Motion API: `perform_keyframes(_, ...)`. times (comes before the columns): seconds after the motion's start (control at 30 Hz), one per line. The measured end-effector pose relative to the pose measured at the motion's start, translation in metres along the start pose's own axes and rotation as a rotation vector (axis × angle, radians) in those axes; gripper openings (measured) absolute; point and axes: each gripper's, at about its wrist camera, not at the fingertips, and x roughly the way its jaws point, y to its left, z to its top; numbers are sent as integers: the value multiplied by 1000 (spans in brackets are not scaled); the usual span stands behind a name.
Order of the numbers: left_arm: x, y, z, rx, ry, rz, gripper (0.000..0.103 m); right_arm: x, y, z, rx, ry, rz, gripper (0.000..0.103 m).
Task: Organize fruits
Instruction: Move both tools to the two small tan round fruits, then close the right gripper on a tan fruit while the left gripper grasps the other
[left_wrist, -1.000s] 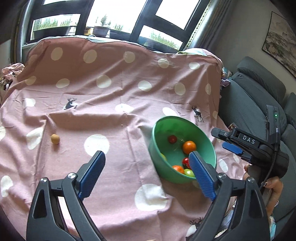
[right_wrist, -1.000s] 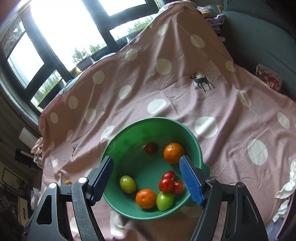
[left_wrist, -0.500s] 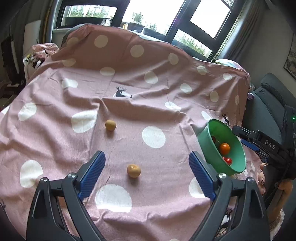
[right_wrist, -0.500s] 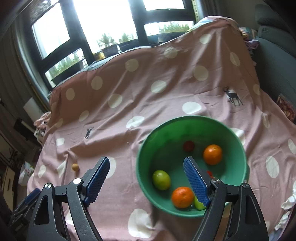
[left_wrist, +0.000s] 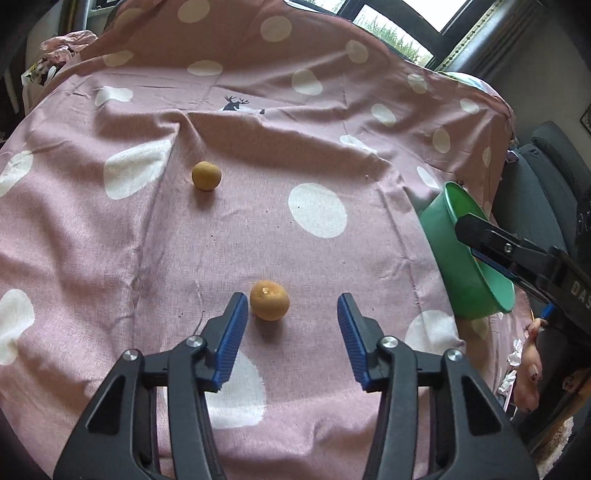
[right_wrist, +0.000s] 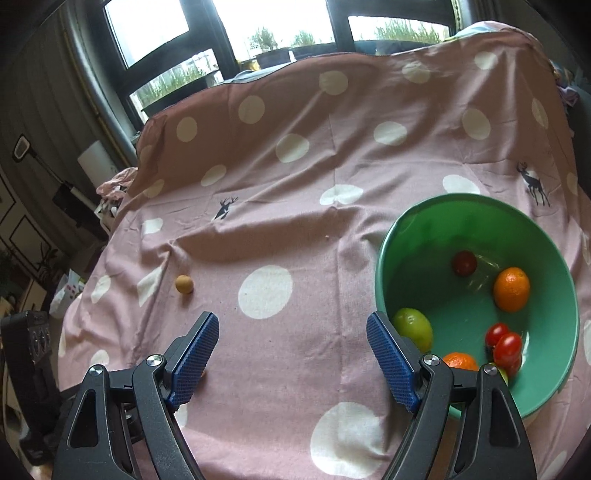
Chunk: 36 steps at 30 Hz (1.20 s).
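A pale orange fruit (left_wrist: 269, 305) lies on the pink spotted cloth (left_wrist: 110, 240), just ahead of my open left gripper (left_wrist: 291, 314), close to its left fingertip. A smaller tan fruit (left_wrist: 206, 175) lies farther back; it also shows in the right wrist view (right_wrist: 184, 284). The green bowl (right_wrist: 384, 258) holds oranges (right_wrist: 511, 288), red tomatoes (right_wrist: 504, 341) and a green fruit (right_wrist: 413, 328). My right gripper (right_wrist: 291, 339) is open and empty, left of the bowl. In the left wrist view the bowl (left_wrist: 443, 229) stands at the right, partly behind the right gripper's body.
The cloth (right_wrist: 295, 184) covers the whole work surface and drapes over its back edge below the windows (right_wrist: 277, 26). A grey sofa (left_wrist: 546, 173) is at the right. Clutter and a dark device (right_wrist: 29, 332) sit beyond the left edge.
My left gripper has moved forward and down onto the nearer orange fruit, which now sits between its fingertips. My right gripper has swung left, so the bowl is now at its right.
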Motion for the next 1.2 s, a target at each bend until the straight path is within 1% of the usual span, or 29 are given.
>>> perform_keyframes(0.1, 7, 4, 1, -22, 16, -9, 42, 3, 2, -2, 0, 12, 26, 82)
perform_keyframes(0.13, 10, 4, 0, -21, 23, -2, 41, 3, 3, -2, -1, 13, 28, 82)
perform_keyframes(0.2, 15, 3, 0, -14, 35, 19, 36, 4, 4, -2, -4, 12, 24, 82)
perform_keyframes(0.23, 17, 4, 0, -12, 37, 24, 36, 5, 5, -2, -7, 12, 21, 82)
perform_keyframes(0.33, 21, 4, 2, -17, 23, 38, 32, 6, 7, -3, -10, 13, 23, 82)
perform_keyframes(0.4, 25, 5, 2, -25, 36, 44, 26, 6, 7, -3, -11, 14, 23, 82)
perform_keyframes(0.5, 27, 7, 0, -37, 42, 33, 26, 7, 7, -3, -14, 14, 18, 82)
perform_keyframes(0.67, 25, 7, -1, -56, 36, 37, 26, 9, 8, -4, -9, 19, 18, 82)
perform_keyframes(0.73, 13, 12, 1, -82, 10, 11, 26, 11, 9, -4, -6, 23, 23, 82)
perform_keyframes(0.8, -5, 16, 6, -102, -43, -17, 26, 15, 13, -3, -9, 36, 37, 82)
perform_keyframes(0.87, -24, 22, 10, -108, -107, -6, 26, 21, 19, 1, -7, 56, 68, 82)
perform_keyframes(0.93, -38, 31, 12, -121, -150, 23, 26, 32, 29, 6, -11, 81, 102, 82)
perform_keyframes(1.03, -51, 47, 15, -164, -182, 59, 26, 58, 48, 18, -19, 140, 145, 73)
perform_keyframes(1.1, -58, 58, 17, -196, -200, 71, 26, 79, 58, 26, 12, 188, 169, 65)
perform_keyframes(1.17, -64, 65, 18, -215, -215, 87, 26, 102, 69, 33, 37, 236, 209, 54)
perform_keyframes(1.2, -66, 68, 18, -218, -224, 100, 26, 114, 76, 36, 45, 262, 221, 51)
